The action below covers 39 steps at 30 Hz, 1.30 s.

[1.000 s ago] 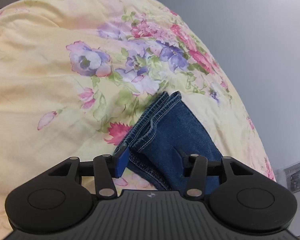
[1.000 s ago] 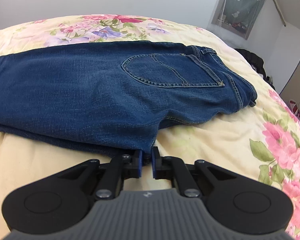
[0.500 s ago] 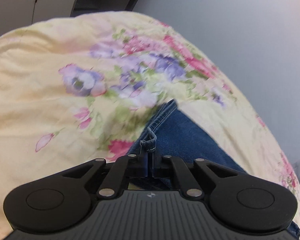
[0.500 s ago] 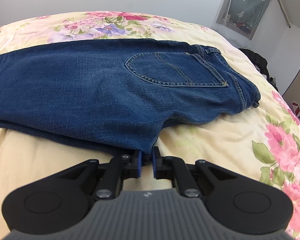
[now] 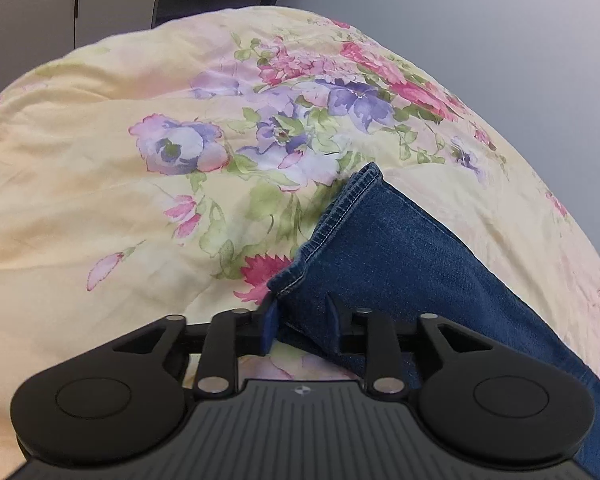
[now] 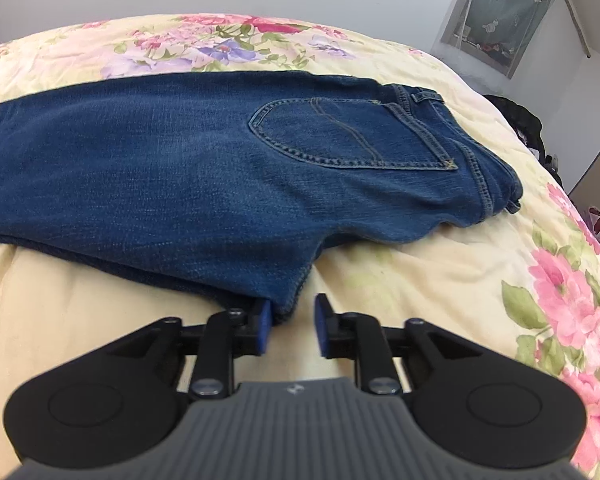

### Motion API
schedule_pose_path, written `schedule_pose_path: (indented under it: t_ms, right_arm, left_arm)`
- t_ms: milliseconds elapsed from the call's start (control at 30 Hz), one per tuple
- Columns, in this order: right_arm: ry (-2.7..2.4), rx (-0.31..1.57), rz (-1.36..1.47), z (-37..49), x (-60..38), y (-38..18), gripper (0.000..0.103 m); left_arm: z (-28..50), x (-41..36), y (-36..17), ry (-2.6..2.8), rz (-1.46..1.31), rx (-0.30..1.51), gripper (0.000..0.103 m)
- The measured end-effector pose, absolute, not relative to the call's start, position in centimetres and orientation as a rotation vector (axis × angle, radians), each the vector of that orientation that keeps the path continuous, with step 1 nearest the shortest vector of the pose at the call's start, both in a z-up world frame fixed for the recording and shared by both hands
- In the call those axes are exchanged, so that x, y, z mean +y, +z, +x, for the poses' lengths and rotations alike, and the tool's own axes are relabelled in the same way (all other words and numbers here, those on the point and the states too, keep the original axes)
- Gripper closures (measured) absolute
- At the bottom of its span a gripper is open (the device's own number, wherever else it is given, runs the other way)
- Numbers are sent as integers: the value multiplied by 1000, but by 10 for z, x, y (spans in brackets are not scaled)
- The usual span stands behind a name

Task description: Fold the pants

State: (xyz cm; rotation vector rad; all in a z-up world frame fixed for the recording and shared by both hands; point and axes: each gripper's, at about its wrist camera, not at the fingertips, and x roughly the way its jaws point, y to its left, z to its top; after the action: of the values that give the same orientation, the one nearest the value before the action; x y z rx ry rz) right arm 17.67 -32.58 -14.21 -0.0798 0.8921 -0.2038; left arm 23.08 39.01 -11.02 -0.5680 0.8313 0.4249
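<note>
**Both claws let go of the jeans; lengthwise fold laid down**

The pants (image 6: 204,168) lie on the bed (image 6: 420,280), folded lengthwise with one leg on the other, the back pocket (image 6: 352,136) facing up. The waistband sits toward the bed's right edge in the right wrist view, the leg hems (image 5: 340,220) toward the flowered far end in the left wrist view.

The left claw (image 5: 302,322) is released: its jaws stand apart with the near corner of the hem between them, the denim against the left pad and the right pad apparently clear of it. The right claw (image 6: 290,322) is released too, the crotch corner of the jeans just touching its left pad, the other pad clear over bare bedding.

To do this step well, I judge both claws should back straight off, low and without a sideways drag, so the stacked edges stay aligned. Next would likely come a crosswise fold, hems toward waistband. For that, take both layers of the hem together, or the lower leg will stay behind.

Against a second ago: the left claw was wide, shut fully on the hem, and its jaws have just been opening again. The right claw was clenched on the crotch corner, and its jaws have just been opening. The jeans have hardly shifted.
</note>
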Motion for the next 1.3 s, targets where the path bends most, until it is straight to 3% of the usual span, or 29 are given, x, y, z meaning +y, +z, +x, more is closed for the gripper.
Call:
schedule_pose_path:
  t_ms: [100,267,600,833,933,1000,1033,1067,1233,1300]
  right_arm:
    - [-199,868,-14,161,-344,-123,78]
    - [-237,801,183,155,-409,-97,55]
    - [-366,706,647,211,-564,-115,43]
    - [-357,660,1115,252,-649,-176,41]
    - [-314,618,1215,264,-662,-196,47]
    - [-315,636,1153,273,-664,-193,64]
    - [-303,646,1101,279,-664,-188,78]
    - [-285,657,1037,284,-664,-179,84]
    - [-111,543,372,298,-621,-95,96]
    - [-152,601,258,309,-619,-96,96]
  left_arm:
    - [230,371,-93,456,-464,806,65]
    - [246,340,-73,369,-457,791,65]
    - [293,252,-95,277,-337,863,65]
    - [316,229,-126,325,-267,937,65]
    - [319,224,-132,344,-243,937,65]
    - [322,219,-135,352,-207,948,65]
    - [323,217,-135,356,-190,954,65]
    - [325,214,-136,359,-174,959,65]
    - [328,209,-141,359,-126,971,65]
    - [327,208,-143,360,-131,966,65]
